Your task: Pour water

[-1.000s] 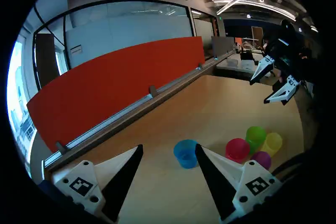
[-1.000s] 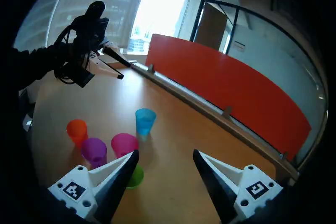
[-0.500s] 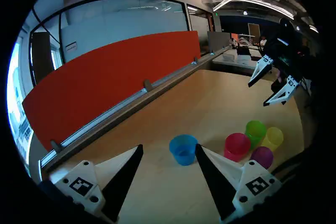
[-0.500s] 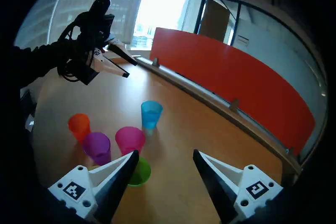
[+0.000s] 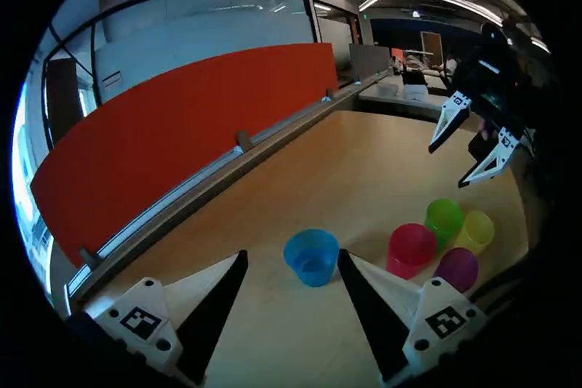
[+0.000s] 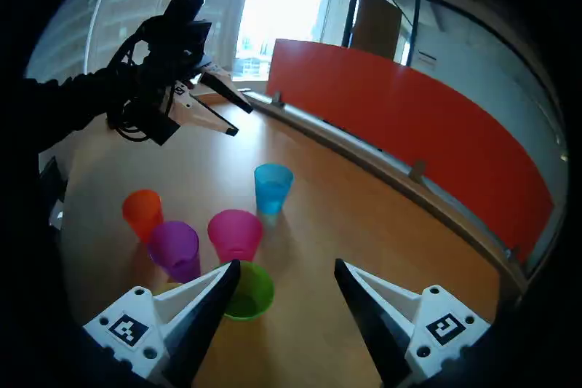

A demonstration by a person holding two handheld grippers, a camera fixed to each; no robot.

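The worktop (image 5: 364, 169) is pale wood; the screen (image 6: 407, 119) along it is orange-red. There are a blue cup (image 6: 273, 185), a pink cup (image 6: 235, 234), a purple cup (image 6: 175, 250), a green cup (image 6: 251, 292) and an orange cup (image 6: 142, 213). The fingers (image 5: 174, 301) are white with black inner faces and black-and-white square markers.

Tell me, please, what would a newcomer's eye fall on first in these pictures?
Bright plastic cups on the wooden desk draw the eye first: a blue cup stands slightly apart from the pink cup, purple cup and green cup. A long red divider panel runs along the desk's far edge. The left gripper, on a dark-sleeved arm, hovers open above the desk.
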